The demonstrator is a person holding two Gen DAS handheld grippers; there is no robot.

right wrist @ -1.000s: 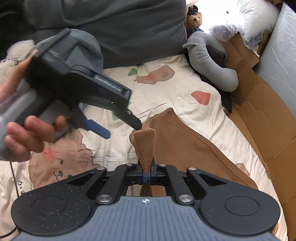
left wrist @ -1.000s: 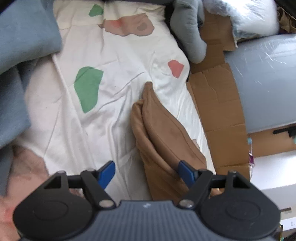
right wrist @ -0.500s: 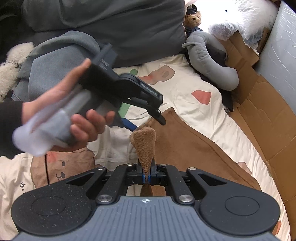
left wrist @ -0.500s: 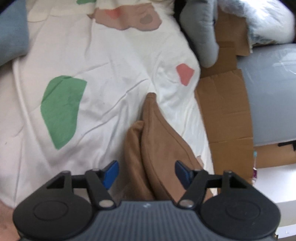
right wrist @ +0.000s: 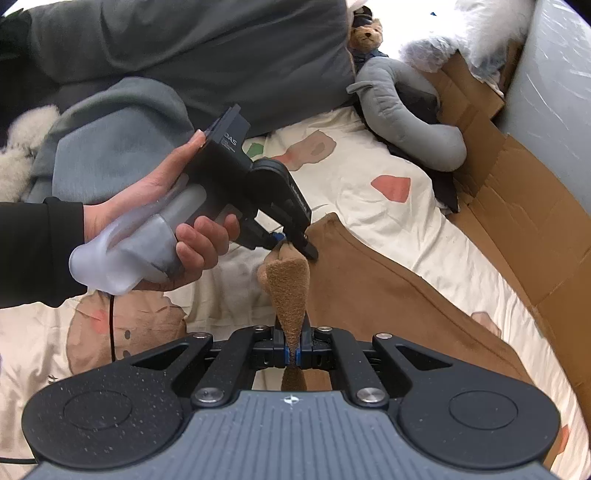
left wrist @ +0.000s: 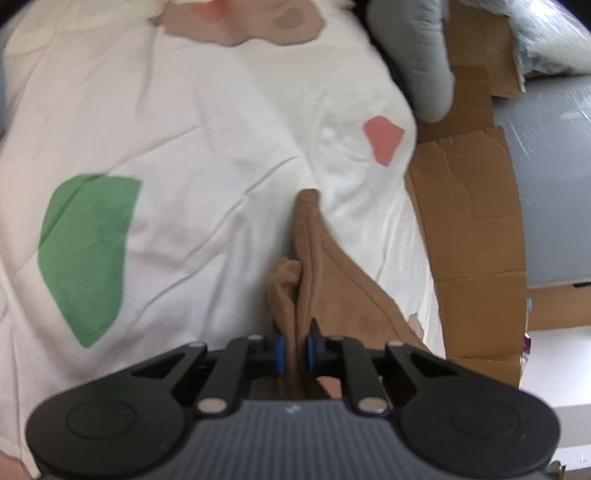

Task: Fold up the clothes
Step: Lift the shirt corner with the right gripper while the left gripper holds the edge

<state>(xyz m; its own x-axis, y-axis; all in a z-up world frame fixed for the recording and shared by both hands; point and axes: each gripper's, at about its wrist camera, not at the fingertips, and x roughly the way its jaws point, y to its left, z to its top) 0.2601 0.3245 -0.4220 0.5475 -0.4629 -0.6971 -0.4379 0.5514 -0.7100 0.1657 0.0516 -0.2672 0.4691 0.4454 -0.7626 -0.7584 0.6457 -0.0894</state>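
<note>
Where it gaped a second ago, left hand-held gripper (left wrist: 294, 350) is closing on brown garment (left wrist: 325, 280); right (right wrist: 293, 356) stays clamped on it

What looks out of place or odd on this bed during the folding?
Flattened cardboard lines the sheet's edge by the grey wall, odd for a bed. The brown garment is bunched, not flat: the right gripper pinches one fold, and the left gripper is closing on another.

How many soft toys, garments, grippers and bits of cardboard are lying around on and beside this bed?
Soft toys: 2 (teddy bear, grey elephant plush)
Brown garment: 1
Grey-blue garment: 1
Grippers: 2 (left gripper closing on the brown garment, right gripper clamped on it)
Cardboard sheets: 1 group, exact number unclear
Total: 7
</note>
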